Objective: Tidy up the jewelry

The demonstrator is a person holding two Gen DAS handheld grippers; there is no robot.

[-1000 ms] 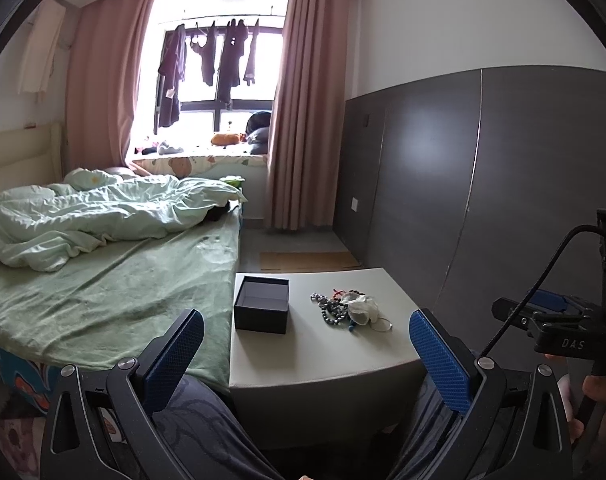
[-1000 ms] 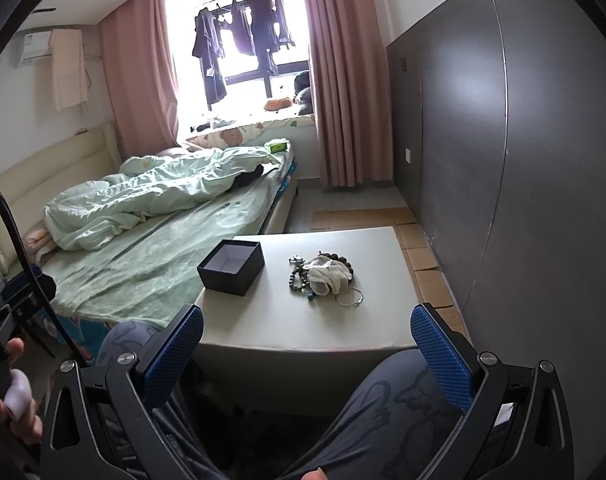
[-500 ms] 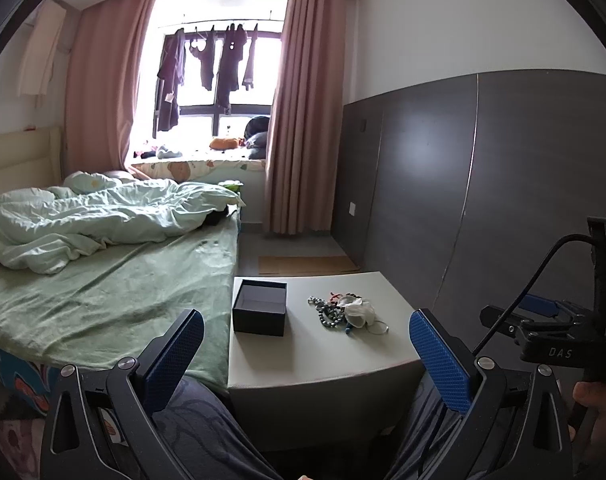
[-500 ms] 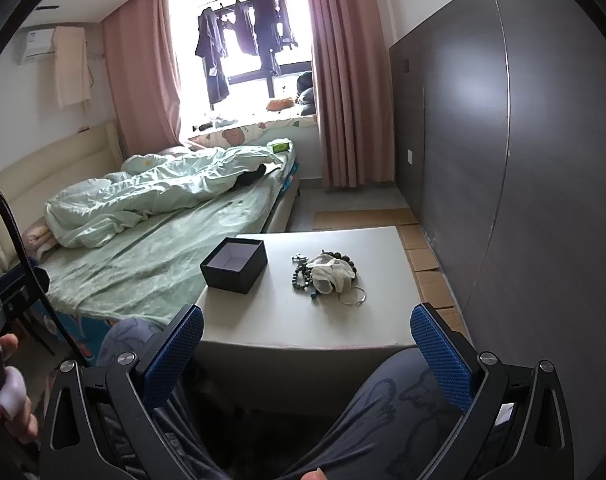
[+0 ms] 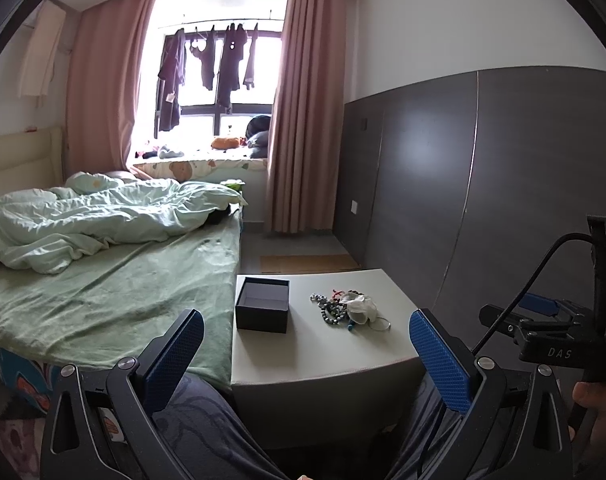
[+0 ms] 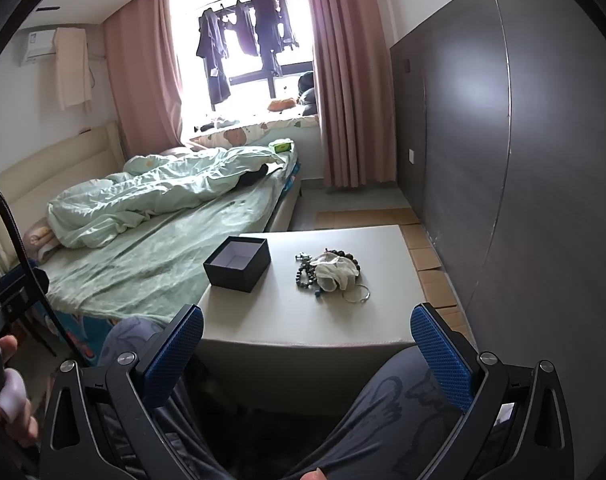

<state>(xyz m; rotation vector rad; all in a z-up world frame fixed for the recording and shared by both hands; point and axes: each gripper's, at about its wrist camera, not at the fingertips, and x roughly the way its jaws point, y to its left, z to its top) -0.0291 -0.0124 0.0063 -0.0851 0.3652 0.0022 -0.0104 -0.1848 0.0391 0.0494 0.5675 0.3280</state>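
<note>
The green-sheeted bed runs along my left, touching the pale surface in front of my knees. On it an open dark box sits left of the jewelry pile, 1 silver ring at its near edge. My left hand-held gripper and right hand-held gripper both hang wide, holding nothing, short of the surface.

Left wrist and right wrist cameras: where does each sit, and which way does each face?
Left wrist: on the left gripper, jaws open, facing the table, bed and window; knees show, with the right gripper at right.
Right wrist: on the right gripper, jaws open, same heading from further right; knees and a hand.
Shared: black box, jewelry pile.
</note>
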